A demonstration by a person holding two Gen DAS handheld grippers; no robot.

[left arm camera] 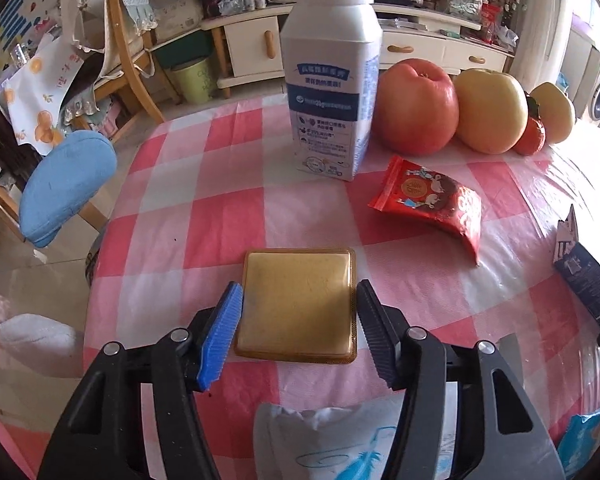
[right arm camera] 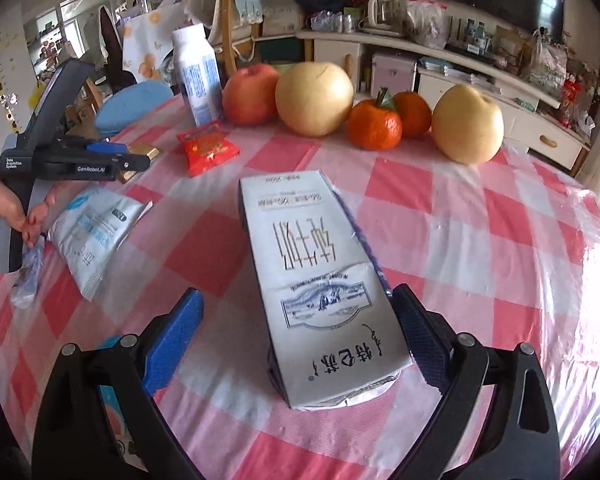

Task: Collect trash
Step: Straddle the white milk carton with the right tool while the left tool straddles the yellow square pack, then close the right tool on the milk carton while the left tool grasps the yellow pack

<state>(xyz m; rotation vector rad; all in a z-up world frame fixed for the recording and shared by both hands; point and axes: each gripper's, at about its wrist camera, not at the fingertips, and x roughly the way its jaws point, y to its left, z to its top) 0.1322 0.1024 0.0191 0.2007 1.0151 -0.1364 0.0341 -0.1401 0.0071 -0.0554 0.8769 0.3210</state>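
left wrist: open jaws flank gold packet (left arm camera: pixel 296 304) on pink checked tablecloth (left arm camera: pixel 204 216); right jaws open beside carton (right arm camera: pixel 324 280)

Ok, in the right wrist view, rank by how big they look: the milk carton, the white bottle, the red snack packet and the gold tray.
1. milk carton, though it lies nearest the camera, between the open right claw fingers
2. white bottle
3. red snack packet
4. gold tray, mostly hidden by the left claw
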